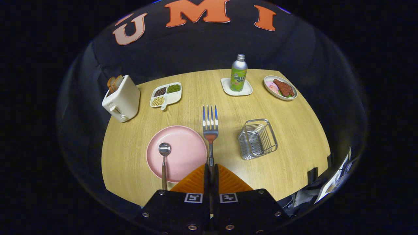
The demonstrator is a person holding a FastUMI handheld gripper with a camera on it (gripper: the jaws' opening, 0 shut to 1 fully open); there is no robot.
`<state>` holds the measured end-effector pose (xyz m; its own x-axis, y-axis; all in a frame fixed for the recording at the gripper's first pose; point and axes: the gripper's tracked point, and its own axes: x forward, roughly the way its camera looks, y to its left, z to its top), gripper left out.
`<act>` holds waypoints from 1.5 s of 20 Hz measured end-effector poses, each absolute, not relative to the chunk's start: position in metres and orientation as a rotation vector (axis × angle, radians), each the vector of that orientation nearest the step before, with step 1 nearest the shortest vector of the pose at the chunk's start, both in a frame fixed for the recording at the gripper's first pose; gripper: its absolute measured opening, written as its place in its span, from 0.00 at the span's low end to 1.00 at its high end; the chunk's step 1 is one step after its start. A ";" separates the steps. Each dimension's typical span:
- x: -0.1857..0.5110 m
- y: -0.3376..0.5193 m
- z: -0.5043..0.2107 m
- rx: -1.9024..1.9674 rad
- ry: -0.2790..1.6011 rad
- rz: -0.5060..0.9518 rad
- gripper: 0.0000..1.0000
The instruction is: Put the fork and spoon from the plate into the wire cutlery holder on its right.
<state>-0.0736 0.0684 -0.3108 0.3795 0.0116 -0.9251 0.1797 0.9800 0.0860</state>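
Observation:
My gripper [211, 167] is shut on the handle of the steel fork [210, 125], held up above the table with its tines pointing away from me. Both orange fingers [196, 181] press on the handle. The pink plate [186, 147] lies below and just left of the fingers. A spoon [164, 156] rests on the plate's left part, bowl away from me and handle reaching over the near rim. The wire cutlery holder [258, 138] stands on the table to the right of the plate, with nothing seen inside.
At the back of the wooden table [294, 156] stand a white toaster [121, 98] with bread, a divided dish of beans [166, 94], a green bottle [238, 74] on a white coaster and an oval plate of food [280, 87]. Clutter lies off the table's right edge.

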 end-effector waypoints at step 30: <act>-0.080 -0.045 -0.384 -0.011 1.780 0.260 0.06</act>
